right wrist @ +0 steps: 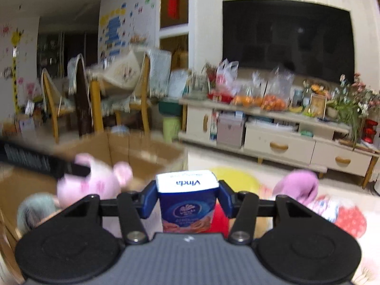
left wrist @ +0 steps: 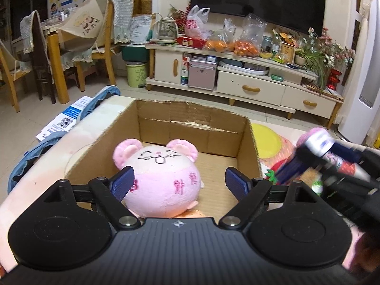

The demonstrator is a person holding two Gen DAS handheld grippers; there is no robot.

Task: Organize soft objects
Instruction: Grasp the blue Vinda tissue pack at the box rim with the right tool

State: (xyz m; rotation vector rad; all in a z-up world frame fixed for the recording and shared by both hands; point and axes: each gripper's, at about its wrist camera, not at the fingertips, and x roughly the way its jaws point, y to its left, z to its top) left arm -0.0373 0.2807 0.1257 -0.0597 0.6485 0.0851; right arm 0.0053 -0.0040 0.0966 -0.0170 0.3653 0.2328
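Cardboard box (left wrist: 194, 128) sat on the left of the scene, open-topped, on a pale surface that may have been a desk or a mat. Inside it, near the close wall, lay the pink plush mouse (left wrist: 159, 178). The left gripper (left wrist: 179, 182) hung over it with its fingers spread wide; one blue pad stood against the toy's side without squeezing, the other stood clear, so the mouse looked already let go.

Further right, just outside the box, the right gripper (right wrist: 187, 199) had its fingers closed on a blue-and-white Vinda tissue pack (right wrist: 187, 197), upright between the pads. In the left wrist view this pack was blurred. On the far right a purple soft item (right wrist: 299, 185) and a red-dotted cloth (right wrist: 349, 220) lay on the surface, not yet boxed.

The step in hand seemed to be carrying the tissue pack into the box. Doing it well probably meant lifting it clear of the right wall, aiming for the bare floor beside the mouse, drawing the left gripper aside first, and loosening only once the pack was low.
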